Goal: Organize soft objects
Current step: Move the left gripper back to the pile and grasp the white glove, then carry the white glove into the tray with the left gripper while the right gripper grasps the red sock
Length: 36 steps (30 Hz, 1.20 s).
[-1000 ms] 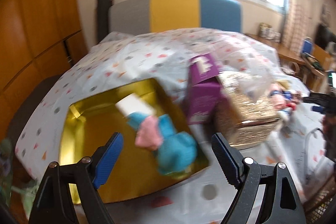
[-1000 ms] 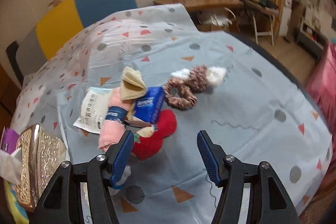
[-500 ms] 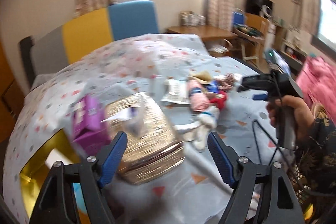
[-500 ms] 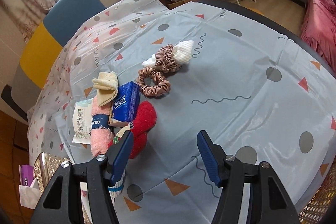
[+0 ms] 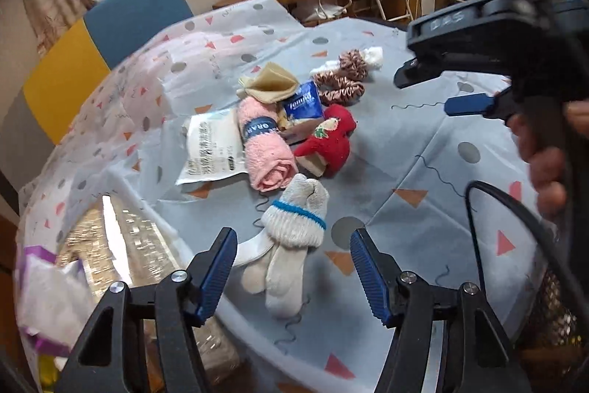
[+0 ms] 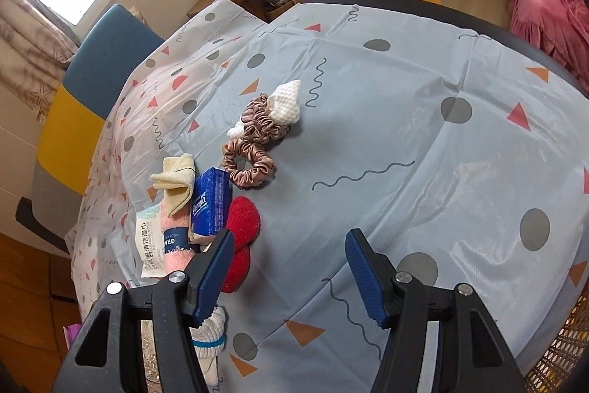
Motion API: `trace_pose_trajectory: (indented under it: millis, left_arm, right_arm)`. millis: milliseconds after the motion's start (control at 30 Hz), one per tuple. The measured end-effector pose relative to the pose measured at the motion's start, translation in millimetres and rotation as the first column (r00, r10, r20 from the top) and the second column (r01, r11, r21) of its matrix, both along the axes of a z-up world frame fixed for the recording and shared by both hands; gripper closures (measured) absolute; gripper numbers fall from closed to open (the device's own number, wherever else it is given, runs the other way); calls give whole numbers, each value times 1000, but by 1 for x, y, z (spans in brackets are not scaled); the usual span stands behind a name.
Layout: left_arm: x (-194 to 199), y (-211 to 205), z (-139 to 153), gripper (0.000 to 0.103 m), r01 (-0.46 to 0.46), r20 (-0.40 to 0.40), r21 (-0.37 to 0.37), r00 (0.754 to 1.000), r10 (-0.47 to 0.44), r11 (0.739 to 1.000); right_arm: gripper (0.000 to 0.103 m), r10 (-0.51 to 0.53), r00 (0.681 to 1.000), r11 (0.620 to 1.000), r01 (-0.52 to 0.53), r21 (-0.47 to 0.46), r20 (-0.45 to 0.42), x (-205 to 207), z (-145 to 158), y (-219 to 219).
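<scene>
A pair of white socks with a blue band lies on the patterned tablecloth, framed by the fingers of my left gripper. Its jaws are closing, and the pads stand clear of the socks. Beyond lie a rolled pink towel, a red plush item, a blue tissue pack, a beige cloth and brown scrunchies. My right gripper hovers open over bare cloth, with the red plush item beside its left finger. It also shows from the side in the left wrist view, right gripper.
A glittery gold box and a purple tissue box sit at the left. A wet-wipes pack lies under the towel. A person's hand and a black cable are at the right. The table's dark edge curves behind.
My left gripper swung right, from the gold tray holding a blue and pink item, past the gold box, to the socks, and its jaws narrowed. The right gripper rolled and drifted slightly.
</scene>
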<state>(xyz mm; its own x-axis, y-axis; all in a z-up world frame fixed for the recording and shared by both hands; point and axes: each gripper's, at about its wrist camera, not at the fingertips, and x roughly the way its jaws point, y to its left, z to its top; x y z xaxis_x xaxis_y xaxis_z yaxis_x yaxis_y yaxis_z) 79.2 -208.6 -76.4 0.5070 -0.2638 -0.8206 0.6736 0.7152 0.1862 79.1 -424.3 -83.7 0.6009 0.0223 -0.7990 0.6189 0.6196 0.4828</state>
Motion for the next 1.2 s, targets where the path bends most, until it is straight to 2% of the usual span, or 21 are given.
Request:
trace_pose_trajectory:
  millis: [167, 233, 300, 333, 467, 700, 800, 900, 967, 1133, 1200]
  left_arm:
    - [29, -15, -32, 38, -36, -29, 33, 999, 37, 999]
    - [34, -19, -47, 39, -32, -65, 52, 997, 35, 998]
    - [34, -17, -55, 61, -40, -77, 51, 996, 44, 998]
    - [32, -16, -54, 63, -37, -71, 41, 997, 40, 998]
    - [31, -3, -43, 70, -55, -108, -33, 993, 51, 998]
    - [45, 21, 18, 70, -126, -150, -205, 984, 96, 971]
    - [75, 27, 46, 70, -190, -173, -259, 974, 148, 947]
    - [109, 36, 69, 70, -258, -147, -278, 963, 225, 925]
    - [134, 53, 86, 70, -323, -146, -304, 945, 291, 896]
    - [170, 121, 123, 70, -465, -100, -352, 882, 461, 813]
    - [174, 159, 133, 70, -517, -73, -357, 846, 528, 778]
  right_arm:
    - [40, 8, 1000, 1000, -8, 25, -1, 2, -3, -1]
    - [40, 13, 1000, 999, -13, 35, 1, 2, -4, 0]
    - [40, 19, 1000, 999, -19, 31, -3, 4, -5, 0]
    - [40, 24, 1000, 999, -24, 33, -3, 5, -5, 1]
    - [40, 36, 999, 997, -36, 66, -4, 9, -11, 2]
    - [40, 81, 996, 990, -77, 114, -24, 19, -23, 8]
    - [40, 106, 994, 989, -102, 109, -28, 23, -24, 15]
    - [40, 124, 992, 986, -121, 117, -25, 28, -26, 19]
    - [40, 136, 990, 984, -132, 119, -22, 31, -27, 20]
    - [40, 157, 988, 983, -155, 100, -10, 39, -27, 26]
    - [40, 168, 986, 982, -166, 87, -6, 42, -26, 29]
